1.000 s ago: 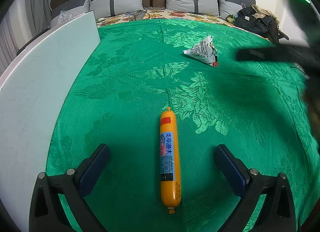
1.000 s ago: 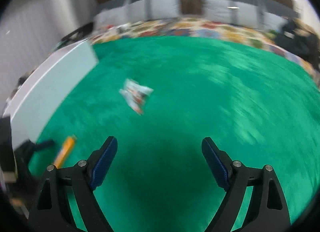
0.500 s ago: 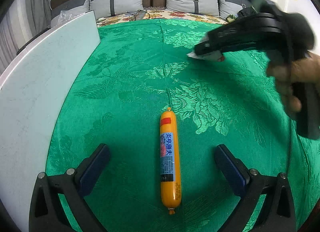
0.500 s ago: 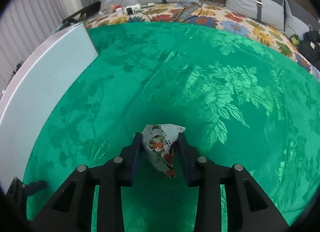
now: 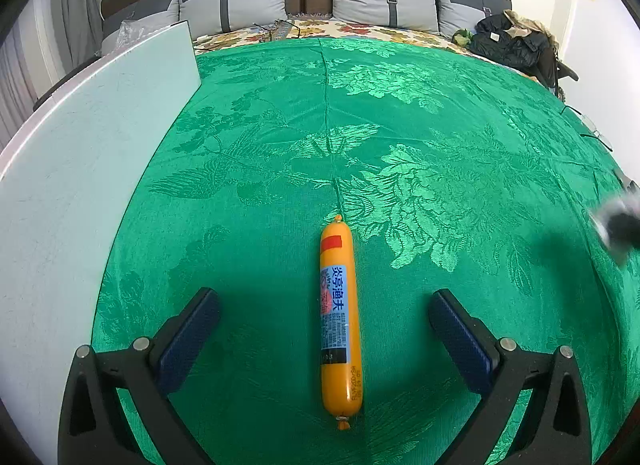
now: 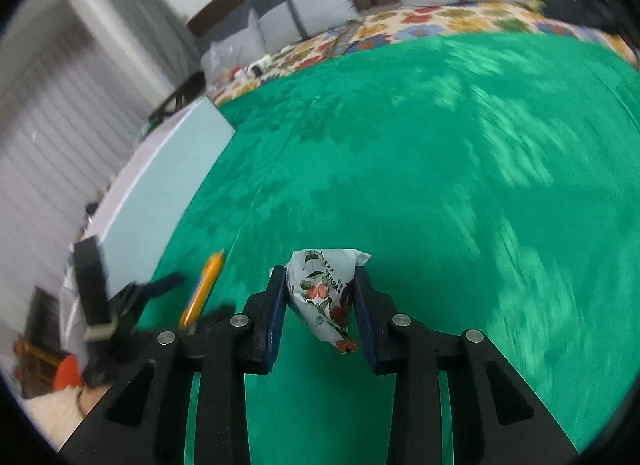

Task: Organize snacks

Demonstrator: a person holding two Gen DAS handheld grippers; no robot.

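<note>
Green bedspread. Right gripper clamps snack pouch, lower centre, mid-carry. Left gripper wide, straddling sausage. Next: set pouch beside sausage.

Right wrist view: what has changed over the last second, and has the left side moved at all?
The right gripper closed on the white snack packet and carried it off the green bedspread, back toward the person. The left gripper stayed open, its fingers either side of the orange sausage, which has not moved.
</note>
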